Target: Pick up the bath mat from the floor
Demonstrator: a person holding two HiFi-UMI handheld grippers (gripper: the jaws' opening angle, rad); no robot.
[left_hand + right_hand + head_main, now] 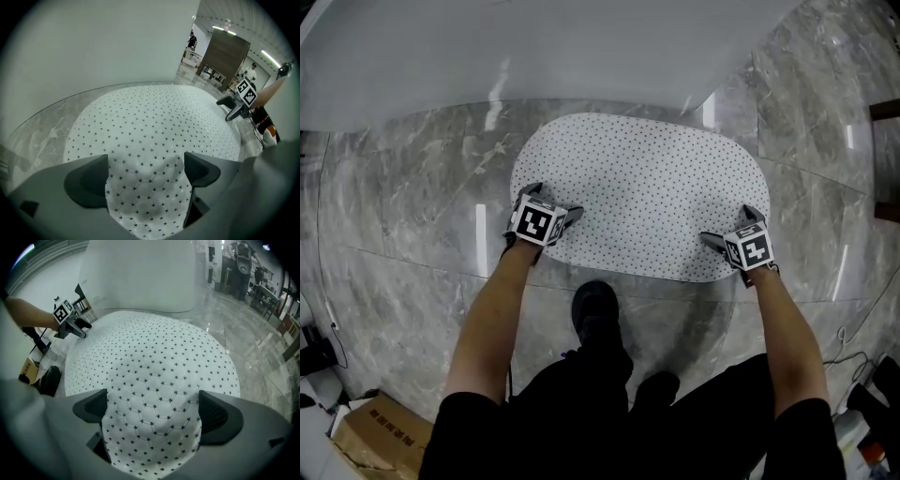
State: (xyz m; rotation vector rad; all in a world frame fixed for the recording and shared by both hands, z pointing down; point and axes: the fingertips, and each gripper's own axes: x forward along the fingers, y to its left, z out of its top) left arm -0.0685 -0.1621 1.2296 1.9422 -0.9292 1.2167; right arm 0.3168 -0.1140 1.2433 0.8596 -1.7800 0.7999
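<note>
Head view — left tongs wide apart astride bath mat | right tongs alike

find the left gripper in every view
Head view: left gripper at the near-left edge of the bath mat.
Left gripper view: its own jaws, apart, at the bottom.
Right gripper view: small, upper left.
Shared landmark: the dotted bath mat.

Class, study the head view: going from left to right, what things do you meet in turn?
In order: cardboard box → left tongs → black shoe → right tongs. The bath mat spans both tongs, so it is left out.
</note>
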